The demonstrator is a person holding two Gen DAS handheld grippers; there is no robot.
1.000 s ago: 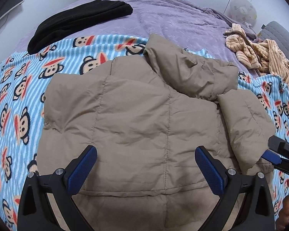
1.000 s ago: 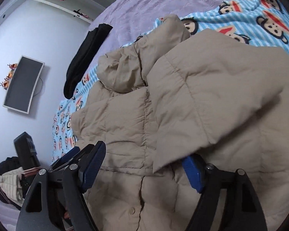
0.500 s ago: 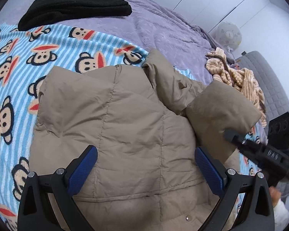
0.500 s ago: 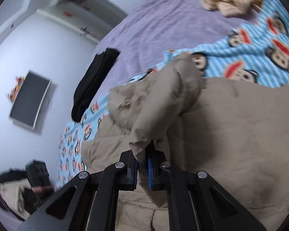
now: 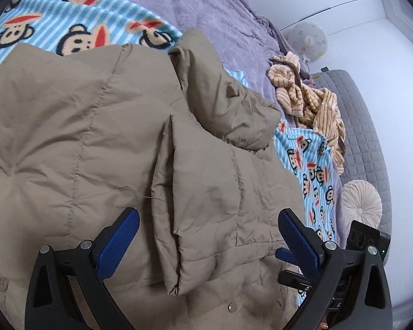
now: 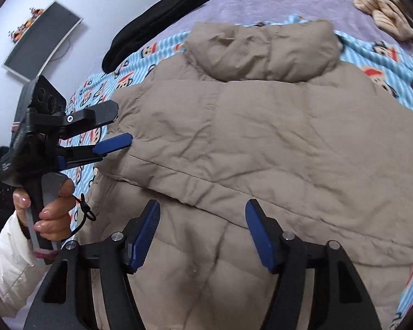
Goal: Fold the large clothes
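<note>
A tan puffer jacket [image 5: 96, 137] lies on a blue monkey-print blanket [image 5: 77, 13] on the bed. One sleeve [image 5: 195, 192] is folded across its middle; the hood [image 6: 261, 52] lies at the far end. My left gripper [image 5: 206, 242] is open and empty just above the jacket's lower part; it also shows in the right wrist view [image 6: 115, 126], at the jacket's left edge. My right gripper [image 6: 202, 233] is open and empty over the jacket, below the folded sleeve's edge [image 6: 179, 189].
A black garment [image 6: 157, 22] lies on the purple bedspread [image 5: 220, 19] beyond the blanket. A striped beige garment [image 5: 308, 99] sits at the right. A grey padded bench [image 5: 355, 137] and round cushion [image 5: 360, 206] stand beside the bed. A wall screen [image 6: 41, 44] hangs left.
My right gripper was shut on the sleeve and carried it over the jacket; now it has let go and is open. The sleeve lies folded across the jacket. The left gripper shifted right.
</note>
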